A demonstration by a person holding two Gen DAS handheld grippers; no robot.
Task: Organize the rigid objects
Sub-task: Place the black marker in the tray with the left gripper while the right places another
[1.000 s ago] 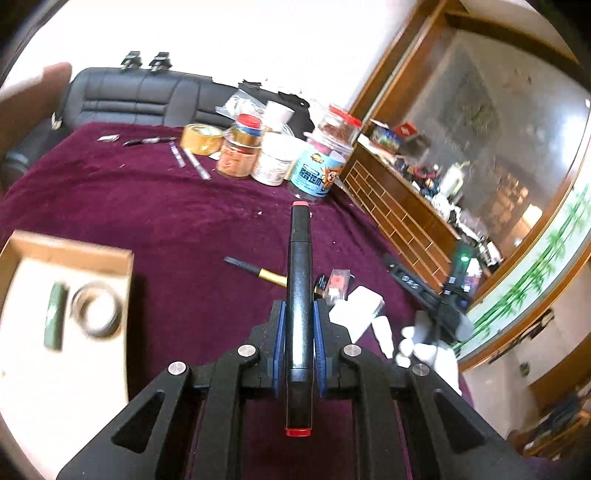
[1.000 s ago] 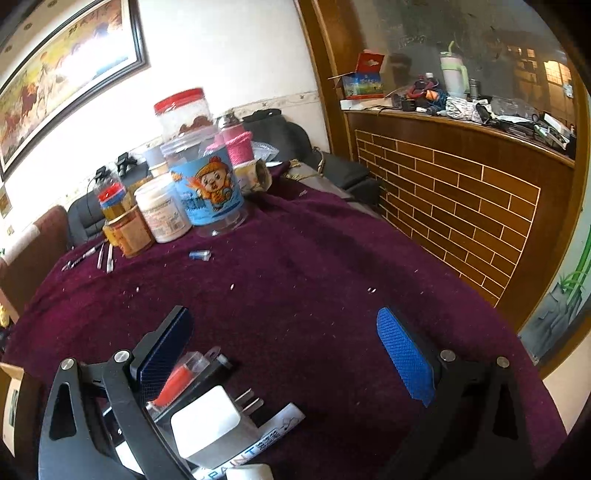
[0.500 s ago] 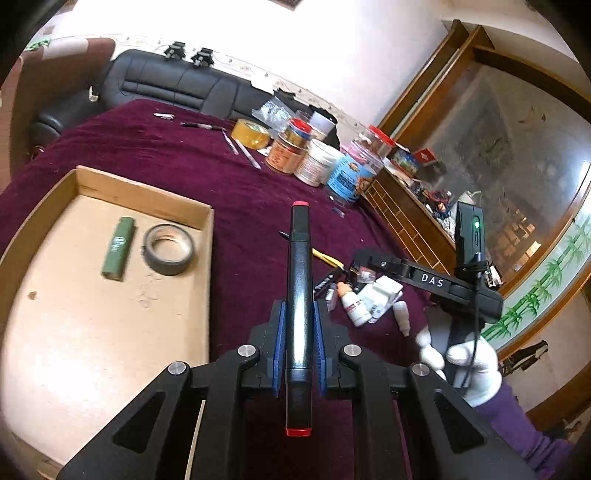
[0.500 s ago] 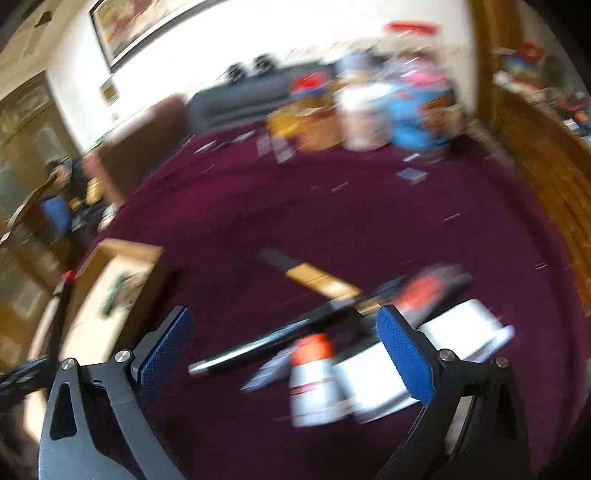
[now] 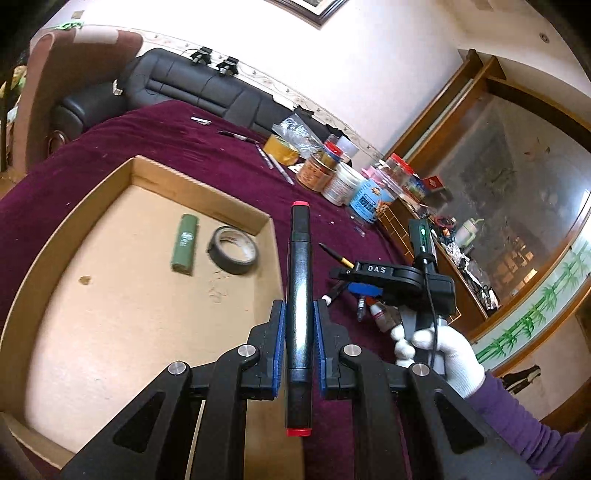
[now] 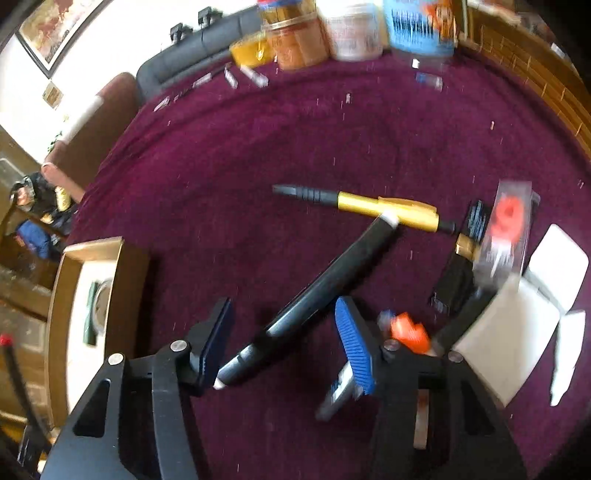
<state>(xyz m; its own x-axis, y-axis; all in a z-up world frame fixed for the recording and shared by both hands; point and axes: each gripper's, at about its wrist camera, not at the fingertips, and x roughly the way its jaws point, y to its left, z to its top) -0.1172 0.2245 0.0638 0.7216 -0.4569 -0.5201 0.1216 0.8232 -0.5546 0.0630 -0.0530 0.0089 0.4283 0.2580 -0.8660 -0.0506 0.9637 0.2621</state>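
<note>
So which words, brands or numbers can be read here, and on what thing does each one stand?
"DAS": on the right gripper, along its black arm.
Blue jar: printed label, too small to read.
Green lighter: pale print, blurred.
Black card: white lines of text, blurred.
Nothing else is readable.

A home living room — a black leather sofa (image 5: pixel 207 86) runs along the wall behind the table (image 5: pixel 155 125) in its maroon cloth, a framed picture (image 5: pixel 314 9) hangs above the sofa, and right of it stands a wood-framed cabinet (image 5: pixel 491 177) — food jars (image 5: pixel 351 177) cluster in front of the sofa
</note>
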